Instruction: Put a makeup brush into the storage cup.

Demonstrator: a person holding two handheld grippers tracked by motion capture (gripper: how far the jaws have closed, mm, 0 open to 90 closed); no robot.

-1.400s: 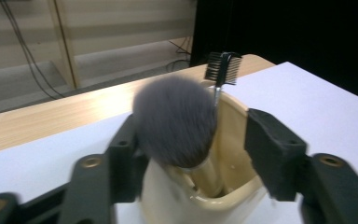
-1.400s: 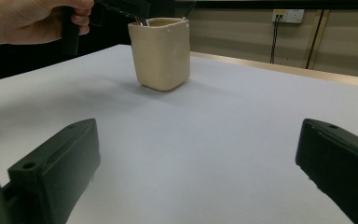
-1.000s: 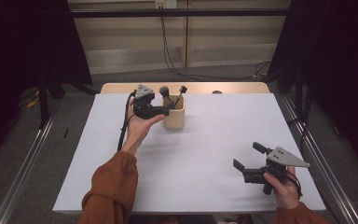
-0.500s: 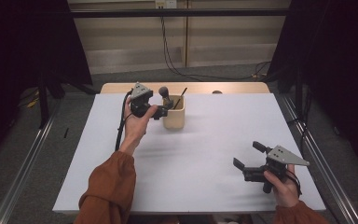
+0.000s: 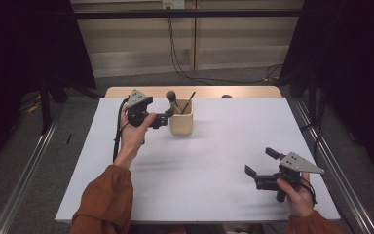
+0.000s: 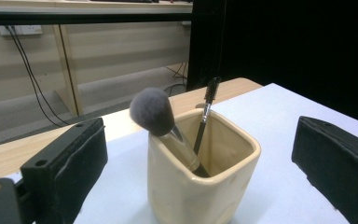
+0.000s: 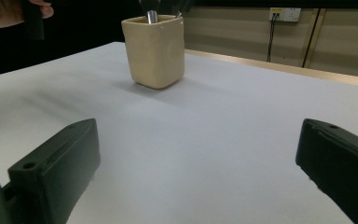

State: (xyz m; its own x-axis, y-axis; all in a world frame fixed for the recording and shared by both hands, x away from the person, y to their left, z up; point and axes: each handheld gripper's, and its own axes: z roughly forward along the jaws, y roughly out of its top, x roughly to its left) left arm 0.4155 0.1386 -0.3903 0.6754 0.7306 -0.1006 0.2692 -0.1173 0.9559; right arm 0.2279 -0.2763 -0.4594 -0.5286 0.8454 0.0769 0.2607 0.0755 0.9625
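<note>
A beige square cup [image 5: 181,124] stands on the white table [image 5: 214,161] at the back, left of centre. A fluffy grey powder brush [image 5: 171,96] and a thin black brush [image 5: 189,101] lean in it. My left gripper [image 5: 167,117] hovers just left of the cup, open, jaws pointing at it. In the left gripper view the cup [image 6: 200,191], the powder brush [image 6: 152,111] and the thin brush [image 6: 209,102] sit close ahead of the open left gripper [image 6: 203,140]. My right gripper [image 5: 261,162] is open and empty at the front right. The right gripper view shows this open gripper [image 7: 198,154] facing the far cup [image 7: 154,51].
A strip of bare wooden tabletop [image 5: 243,91] runs along the back edge, with a small dark object [image 5: 226,96] on it. Dark curtains hang at both sides, and cables hang on the wall behind. Floor rails flank the table.
My left gripper has drawn back to the left, away from the cup's top and the brushes. The right gripper has barely moved.
</note>
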